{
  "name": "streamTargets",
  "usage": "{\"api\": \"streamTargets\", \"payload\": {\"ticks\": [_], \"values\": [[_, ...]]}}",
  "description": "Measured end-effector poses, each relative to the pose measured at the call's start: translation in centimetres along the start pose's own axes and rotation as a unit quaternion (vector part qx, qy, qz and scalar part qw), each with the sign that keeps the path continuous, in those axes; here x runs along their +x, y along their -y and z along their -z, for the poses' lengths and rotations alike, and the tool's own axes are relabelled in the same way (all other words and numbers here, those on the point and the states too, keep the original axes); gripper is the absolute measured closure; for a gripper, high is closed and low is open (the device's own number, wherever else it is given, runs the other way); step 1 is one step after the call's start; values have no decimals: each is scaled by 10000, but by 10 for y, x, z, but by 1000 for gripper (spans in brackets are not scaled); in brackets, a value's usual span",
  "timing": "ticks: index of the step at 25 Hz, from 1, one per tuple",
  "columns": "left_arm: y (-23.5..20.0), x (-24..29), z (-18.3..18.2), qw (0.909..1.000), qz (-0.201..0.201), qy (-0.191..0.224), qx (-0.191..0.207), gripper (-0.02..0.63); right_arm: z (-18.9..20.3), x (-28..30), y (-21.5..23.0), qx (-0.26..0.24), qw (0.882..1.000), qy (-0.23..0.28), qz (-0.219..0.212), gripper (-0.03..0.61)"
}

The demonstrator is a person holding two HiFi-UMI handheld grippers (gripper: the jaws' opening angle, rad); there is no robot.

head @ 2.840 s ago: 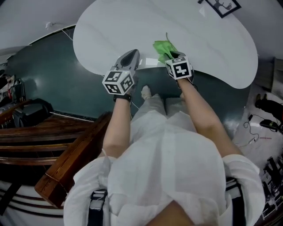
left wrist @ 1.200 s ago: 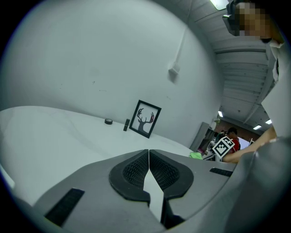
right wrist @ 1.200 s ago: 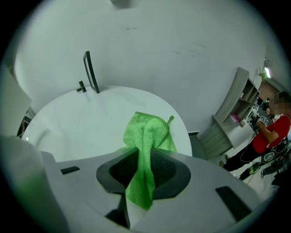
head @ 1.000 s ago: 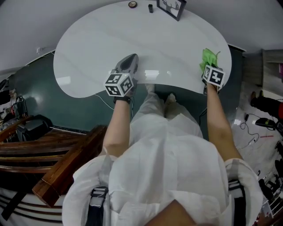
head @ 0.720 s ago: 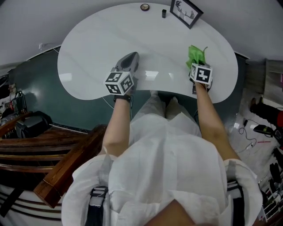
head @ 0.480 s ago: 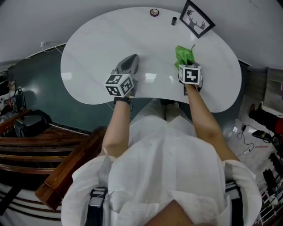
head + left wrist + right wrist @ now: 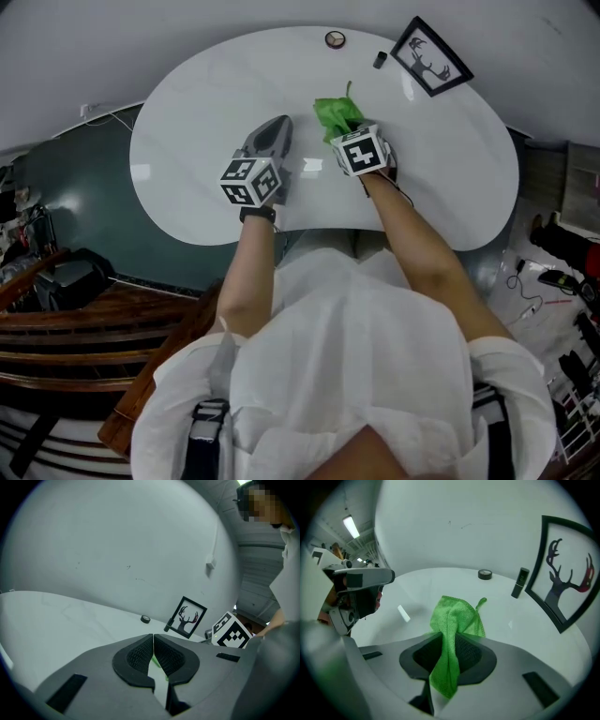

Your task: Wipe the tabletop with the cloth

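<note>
A white kidney-shaped tabletop [image 7: 187,141] lies below me. My right gripper [image 7: 347,129] is shut on a green cloth [image 7: 337,112] over the table's middle. In the right gripper view the cloth [image 7: 457,616] is pinched between the pads, its front spread on the tabletop and a tail hanging back through the right gripper [image 7: 452,639]. My left gripper [image 7: 277,125] sits just left of it above the table's near part. In its own view the left gripper [image 7: 153,637] has its jaws together, with nothing held between them.
A framed deer picture [image 7: 429,67] stands at the table's far right. Beside it are a small dark block [image 7: 380,59] and a small round disc [image 7: 335,38]. Dark green floor [image 7: 84,178] and wooden furniture [image 7: 56,300] lie to the left.
My right gripper has swept the cloth leftward across the tabletop, from the right edge to the middle beside the left gripper. The left gripper has stayed put.
</note>
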State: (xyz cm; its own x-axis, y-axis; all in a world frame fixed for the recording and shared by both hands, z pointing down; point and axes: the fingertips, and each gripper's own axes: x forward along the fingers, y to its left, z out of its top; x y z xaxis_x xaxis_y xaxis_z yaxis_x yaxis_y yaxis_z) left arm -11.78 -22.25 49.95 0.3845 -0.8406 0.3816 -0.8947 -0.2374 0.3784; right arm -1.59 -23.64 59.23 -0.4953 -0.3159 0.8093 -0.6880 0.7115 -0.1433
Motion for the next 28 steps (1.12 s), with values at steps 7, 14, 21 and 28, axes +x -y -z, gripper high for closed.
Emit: {"api": "streamTargets", "payload": {"ticks": [7,14,21,28], "values": [[9,26,2,9998,164,-135,14,597,-14,7,24,77,9998,64,-177,502],[59,53,8,9996,184,-170,110,597,19,-27,86,334,9992,229,-68,502],[133,89,24,9991,255,-284,193,597,79,-82,158,430,9987,282,-39,502],[211,138,33,9974,516,-383,316,597,142,-139,245,815,9959,308,238,502]]}}
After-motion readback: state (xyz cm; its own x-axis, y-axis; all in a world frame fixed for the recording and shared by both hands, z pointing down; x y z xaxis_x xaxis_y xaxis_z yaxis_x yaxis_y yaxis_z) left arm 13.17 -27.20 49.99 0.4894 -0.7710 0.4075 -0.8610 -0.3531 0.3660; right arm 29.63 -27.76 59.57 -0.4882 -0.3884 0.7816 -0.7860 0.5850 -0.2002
